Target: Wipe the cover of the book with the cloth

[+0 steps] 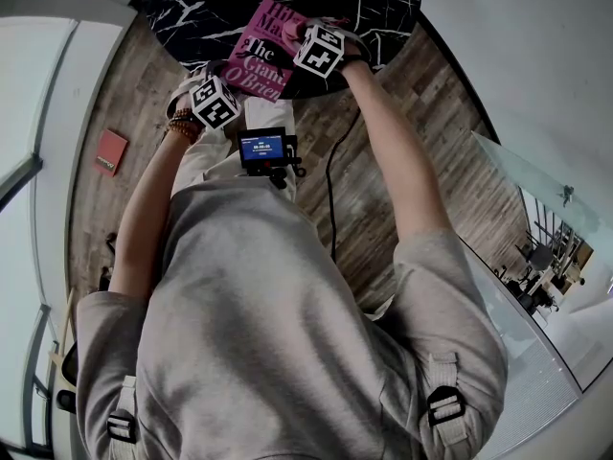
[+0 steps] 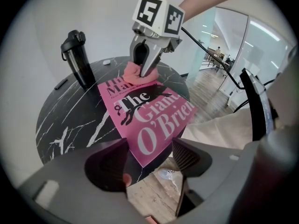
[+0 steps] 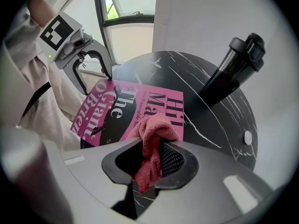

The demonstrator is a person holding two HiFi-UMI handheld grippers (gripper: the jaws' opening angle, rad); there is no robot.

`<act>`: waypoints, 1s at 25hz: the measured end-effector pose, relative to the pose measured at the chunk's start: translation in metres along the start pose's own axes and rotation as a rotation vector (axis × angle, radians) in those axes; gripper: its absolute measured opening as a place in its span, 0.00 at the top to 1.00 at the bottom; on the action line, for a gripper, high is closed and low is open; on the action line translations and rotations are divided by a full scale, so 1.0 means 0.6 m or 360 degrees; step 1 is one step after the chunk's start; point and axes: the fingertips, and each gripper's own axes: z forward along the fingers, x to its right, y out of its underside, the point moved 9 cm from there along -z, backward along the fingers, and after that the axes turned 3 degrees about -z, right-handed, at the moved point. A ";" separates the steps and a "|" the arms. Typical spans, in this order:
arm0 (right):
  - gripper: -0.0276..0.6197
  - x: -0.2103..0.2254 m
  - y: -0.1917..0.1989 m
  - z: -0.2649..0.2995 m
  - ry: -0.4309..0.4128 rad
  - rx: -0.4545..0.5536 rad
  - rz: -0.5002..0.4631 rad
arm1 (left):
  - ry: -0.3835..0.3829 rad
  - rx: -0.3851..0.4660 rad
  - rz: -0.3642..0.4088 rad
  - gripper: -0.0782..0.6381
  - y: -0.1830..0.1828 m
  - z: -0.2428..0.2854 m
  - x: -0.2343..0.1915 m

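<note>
Surface: a round black marble-look table (image 2: 70, 125), veined in white, fills the lower left of the left gripper view.
Room: grey-brown wood-plank floor (image 1: 124, 94) under the table, a white wall (image 2: 93, 13) behind it, a glass partition (image 1: 517, 175) at the right of the head view.
Book: a pink paperback book (image 2: 149, 120) lies face up at the table's near edge, one corner overhanging it.
Cloth: a salmon-pink terry cloth (image 3: 152, 139), bunched, its free end resting on the top of the cover.
Right gripper (image 3: 152, 162): clamped on the cloth, tips pointing down at the book's upper end.
Left gripper (image 2: 152, 155): jaws apart and empty, just beside the book's lower edge; contact cannot be made out.
Also on the table: a tall black lidded flask (image 2: 77, 59), upright at upper left, apart from the book.
</note>
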 end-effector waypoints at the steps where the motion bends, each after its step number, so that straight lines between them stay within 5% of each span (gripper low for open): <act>1: 0.82 -0.001 0.000 0.000 -0.0001 0.0001 0.0000 | 0.0002 -0.0001 0.0000 0.47 0.000 0.000 0.000; 25: 0.82 -0.034 -0.016 0.003 -0.0023 -0.0007 -0.0030 | 0.0011 -0.0009 0.0000 0.46 -0.003 0.002 -0.001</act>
